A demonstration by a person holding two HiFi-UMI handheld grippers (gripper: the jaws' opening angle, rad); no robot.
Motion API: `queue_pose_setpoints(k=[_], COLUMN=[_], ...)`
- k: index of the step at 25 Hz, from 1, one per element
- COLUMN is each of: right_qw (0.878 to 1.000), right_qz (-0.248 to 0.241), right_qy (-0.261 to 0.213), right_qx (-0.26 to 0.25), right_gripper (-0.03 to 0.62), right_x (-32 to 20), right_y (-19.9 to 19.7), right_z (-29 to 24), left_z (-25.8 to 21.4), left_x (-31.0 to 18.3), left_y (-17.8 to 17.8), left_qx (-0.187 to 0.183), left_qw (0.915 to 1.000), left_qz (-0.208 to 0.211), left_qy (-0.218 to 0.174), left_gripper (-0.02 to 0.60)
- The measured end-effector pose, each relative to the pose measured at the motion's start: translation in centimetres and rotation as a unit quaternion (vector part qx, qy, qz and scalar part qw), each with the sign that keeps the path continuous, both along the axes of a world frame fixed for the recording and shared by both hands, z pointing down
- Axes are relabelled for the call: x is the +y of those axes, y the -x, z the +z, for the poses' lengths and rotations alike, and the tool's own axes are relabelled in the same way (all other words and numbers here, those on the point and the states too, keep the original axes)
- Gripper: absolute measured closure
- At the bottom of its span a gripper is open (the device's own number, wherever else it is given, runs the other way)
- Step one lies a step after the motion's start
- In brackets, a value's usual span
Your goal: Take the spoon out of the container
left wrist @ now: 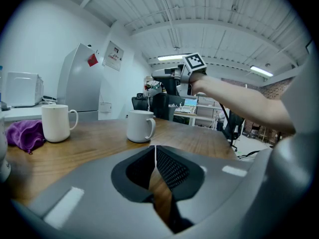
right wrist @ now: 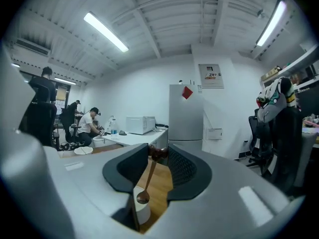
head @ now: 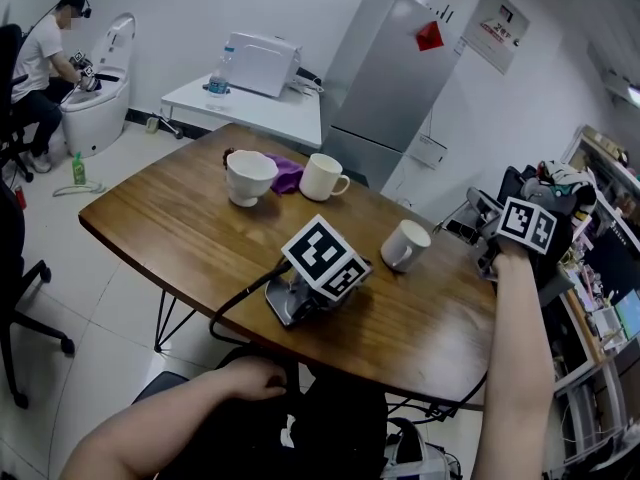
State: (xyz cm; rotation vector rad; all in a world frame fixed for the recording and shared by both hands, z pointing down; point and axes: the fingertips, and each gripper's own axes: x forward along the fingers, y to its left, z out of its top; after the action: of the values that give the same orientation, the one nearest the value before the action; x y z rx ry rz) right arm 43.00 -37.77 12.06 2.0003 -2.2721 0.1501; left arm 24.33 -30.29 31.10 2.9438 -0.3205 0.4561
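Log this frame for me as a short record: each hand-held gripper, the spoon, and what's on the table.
Left hand-held gripper: resting on the wooden table, jaws together, empty
Right hand-held gripper: raised off the table, shut on the handle end of the spoon
Spoon: hanging bowl-down above a white mug
Also on table: second white mug, white bowl, purple cloth
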Motion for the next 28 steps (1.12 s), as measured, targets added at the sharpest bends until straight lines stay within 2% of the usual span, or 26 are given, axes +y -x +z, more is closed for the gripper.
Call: queue_pose_setpoints(k=[6,14,22,25,28], right_qw=[0.999,0.987,0.963,0.955,0.957], right_qz=[0.018,0.028,0.085,0.112,0.121], right_qy=[0.039,0.096,0.087,0.091,0.096], right_qx=[-0.013,-0.124,-0.240,-0.258,-0.244], right_gripper=[0.470,0.470,0.468,0.468,0.468], right_x=[1.2,2.1,3.1,3.6,3.6], right_y=[-2.2,-4.3,-8.0,-9.1,-9.2], right_z=[3.2,11.0,15.8,17.5,18.1], left_z=[0.1,-0.1,0.0,0.0,0.0], left_x=[-0.1,0.0,-0.1,0.0,-0.1], left_y=[0.0,0.0,0.0,0.0,0.0], left_qx=[0.000,0.000,0.000,0.000,0.000], left_qw=[1.0000,1.0000,1.0000,1.0000,1.0000], left_qz=[0.000,0.000,0.000,0.000,0.000], left_qy=[0.001,0.001,0.001,0.001,0.001], left_gripper=[0.569,0.569,0.569,0.569,0.569])
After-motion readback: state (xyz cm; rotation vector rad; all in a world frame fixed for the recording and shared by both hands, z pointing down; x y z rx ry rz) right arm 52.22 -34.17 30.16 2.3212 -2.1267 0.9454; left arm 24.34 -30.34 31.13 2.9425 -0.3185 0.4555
